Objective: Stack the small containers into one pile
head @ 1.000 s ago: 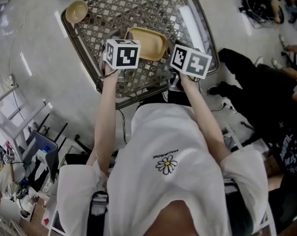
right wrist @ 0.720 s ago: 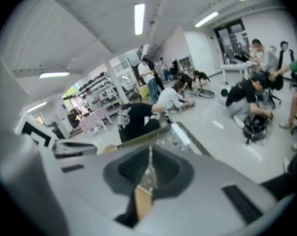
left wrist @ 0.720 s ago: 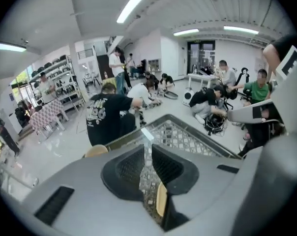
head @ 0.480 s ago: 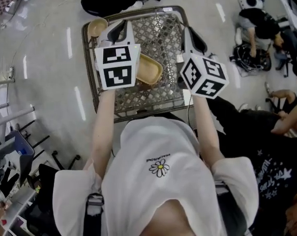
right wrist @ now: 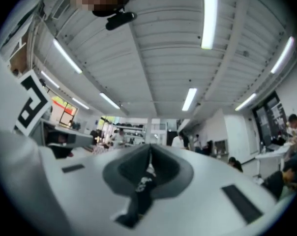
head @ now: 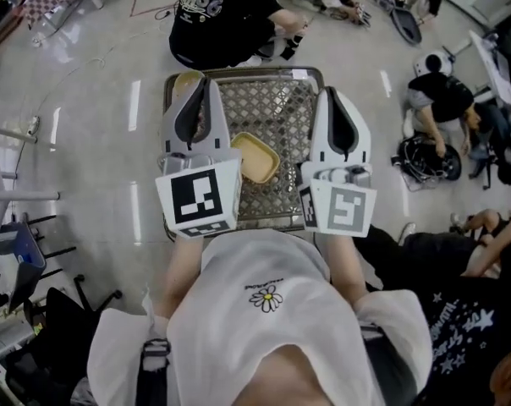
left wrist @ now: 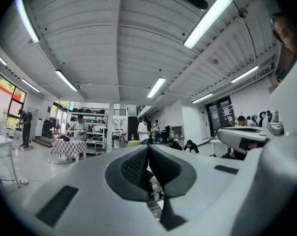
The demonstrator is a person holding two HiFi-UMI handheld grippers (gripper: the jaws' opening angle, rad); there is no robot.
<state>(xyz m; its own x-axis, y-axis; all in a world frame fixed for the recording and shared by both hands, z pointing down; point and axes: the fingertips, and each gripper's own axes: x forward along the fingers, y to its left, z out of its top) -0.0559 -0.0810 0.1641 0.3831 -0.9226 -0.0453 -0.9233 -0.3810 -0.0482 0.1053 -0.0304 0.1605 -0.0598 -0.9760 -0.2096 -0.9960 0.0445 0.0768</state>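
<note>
A square tan container (head: 255, 157) lies on the lattice table (head: 281, 112) between my two grippers. A round tan bowl (head: 184, 83) sits at the table's far left corner, partly hidden behind my left gripper (head: 206, 83). Both grippers are held high above the table and point level, away from me. The left gripper (left wrist: 148, 147) is shut with nothing between its jaws. The right gripper (head: 332, 93) is also shut and empty, and its jaws meet in the right gripper view (right wrist: 149, 148). Both gripper views show only the ceiling and the far room.
A person in a black shirt (head: 226, 15) sits on the floor just beyond the table. More people sit at the right (head: 442, 100) and at the lower right (head: 467, 311). A blue bin (head: 23, 256) stands at the left.
Both grippers have risen from just above the table to well over it and swung from pointing down to pointing level. The table looks smaller and farther below.
</note>
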